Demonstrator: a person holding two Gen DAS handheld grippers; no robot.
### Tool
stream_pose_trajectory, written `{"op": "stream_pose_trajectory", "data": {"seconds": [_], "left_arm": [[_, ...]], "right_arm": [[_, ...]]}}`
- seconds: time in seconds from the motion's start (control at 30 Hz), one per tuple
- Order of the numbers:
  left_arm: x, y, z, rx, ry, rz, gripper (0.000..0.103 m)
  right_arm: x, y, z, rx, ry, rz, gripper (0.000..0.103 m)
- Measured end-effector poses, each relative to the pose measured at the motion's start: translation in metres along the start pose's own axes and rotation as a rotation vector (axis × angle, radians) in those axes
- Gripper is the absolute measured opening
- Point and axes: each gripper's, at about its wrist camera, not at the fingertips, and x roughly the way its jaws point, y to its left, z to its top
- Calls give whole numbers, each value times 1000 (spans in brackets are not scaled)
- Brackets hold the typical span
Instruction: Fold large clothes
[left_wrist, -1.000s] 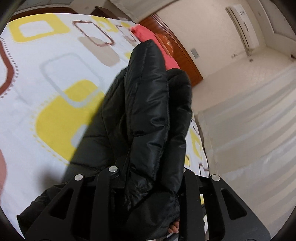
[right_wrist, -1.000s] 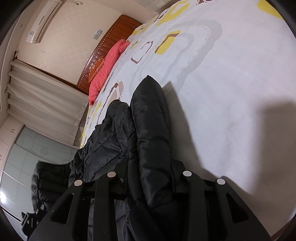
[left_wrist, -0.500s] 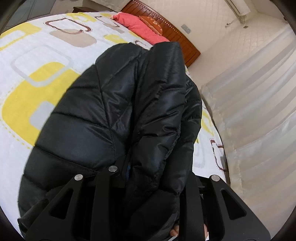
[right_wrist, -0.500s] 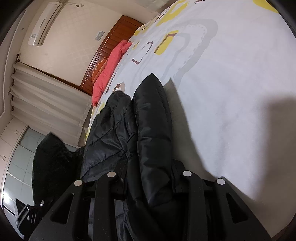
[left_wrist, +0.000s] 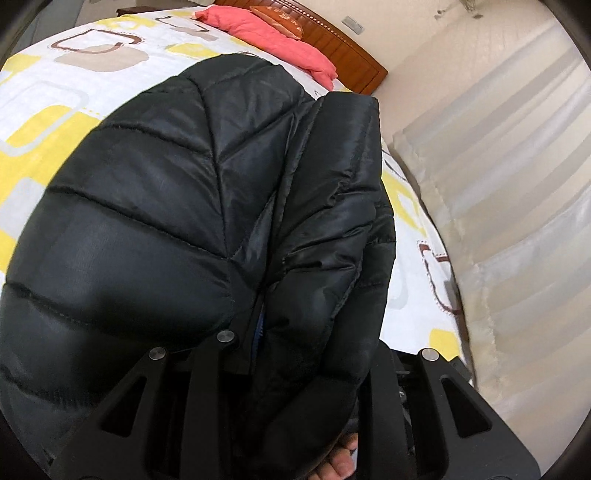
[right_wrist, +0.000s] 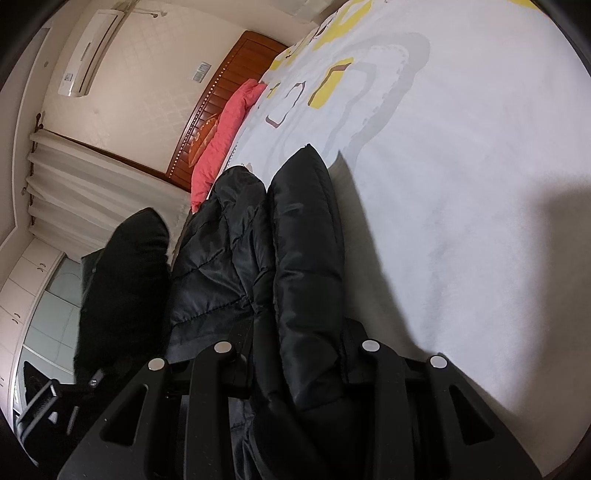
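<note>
where the left claw (left_wrist: 295, 373) pinches a thick fold of the black puffer jacket (left_wrist: 177, 221), the glossy quilted nylon bulges out in soft padded panels with stitched seams. the right claw (right_wrist: 295, 369) grips another bunched, smooth ridge of the same jacket (right_wrist: 306, 240), its jaws closing on the fabric. the jacket hangs over the bed (right_wrist: 461, 166), whose matte white sheet carries rounded yellow and grey squares. beyond lie a coral pillow (left_wrist: 269, 35), a ribbed wooden headboard (right_wrist: 236, 74) and pleated pale curtains (left_wrist: 517, 184).
</note>
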Motion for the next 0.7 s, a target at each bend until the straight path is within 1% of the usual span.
{"op": "stream_pose_trajectory", "data": {"seconds": [0.17,0.33,0.5,0.63,0.7], "left_arm": [[9,-4,-10,43,-6,16,24],[19,-1,-17,112,-20,46,24],[18,3,-11,134,-28,53,24],[14,-4,-19,163,-32,64,24],[11,-18,-36,175,-31,60,24]], "right_arm": [[-1,-3,-1,6,-2,8,29],[-4,-4,-4,12,-6,15,29],[-7,-3,-5,11,-2,11,29],[-12,-2,-4,19,9,19,34],[-18,0,-3,29,13,11,40]]}}
